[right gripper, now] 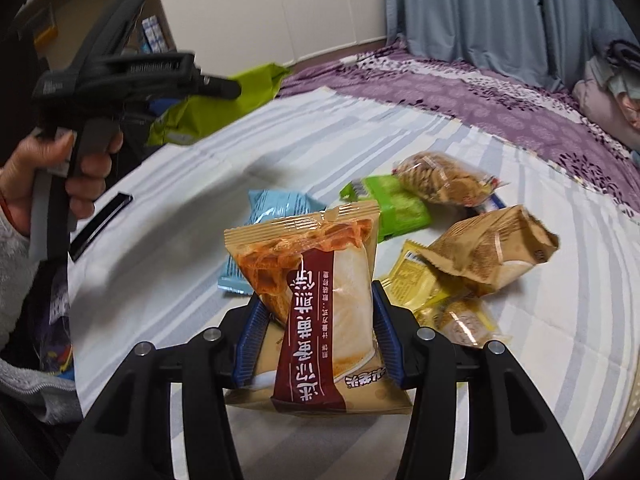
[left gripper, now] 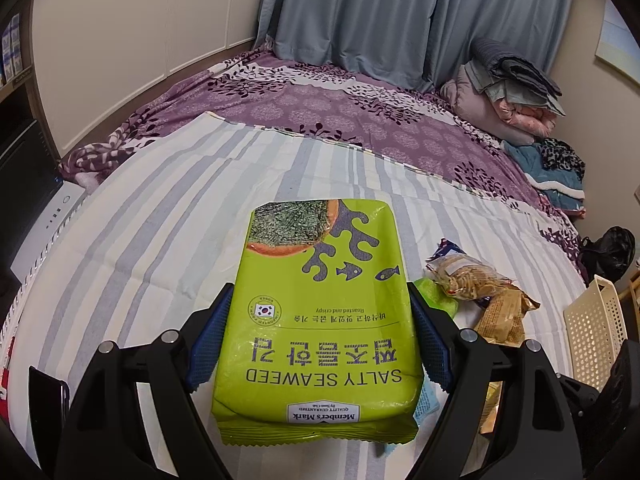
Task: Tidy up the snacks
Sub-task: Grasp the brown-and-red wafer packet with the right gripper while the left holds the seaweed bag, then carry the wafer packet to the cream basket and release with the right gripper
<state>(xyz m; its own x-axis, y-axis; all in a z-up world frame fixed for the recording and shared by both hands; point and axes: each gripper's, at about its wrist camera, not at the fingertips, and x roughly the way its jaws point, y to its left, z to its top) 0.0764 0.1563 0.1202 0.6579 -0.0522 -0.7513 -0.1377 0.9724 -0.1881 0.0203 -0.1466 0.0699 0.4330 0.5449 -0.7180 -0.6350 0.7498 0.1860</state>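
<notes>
My left gripper [left gripper: 320,300] is shut on a large lime-green salty seaweed pack [left gripper: 320,312] and holds it above the striped sheet. In the right wrist view that gripper [right gripper: 224,88] shows at the upper left with the green pack [right gripper: 216,108]. My right gripper [right gripper: 316,292] is shut on a tan and maroon snack packet [right gripper: 320,304], lifted off the bed. Loose snacks lie on the bed: a light blue packet [right gripper: 276,208], a green packet [right gripper: 396,208], a clear bag of twisted crackers [right gripper: 444,178], a brown packet [right gripper: 488,252] and yellow packets [right gripper: 420,280].
A cream perforated basket [left gripper: 596,328] stands at the bed's right edge. Folded blankets [left gripper: 504,92] are piled at the far corner by the blue curtain [left gripper: 400,12]. A black flat object [right gripper: 100,226] lies at the bed's left edge. A purple floral cover [left gripper: 320,100] spans the far bed.
</notes>
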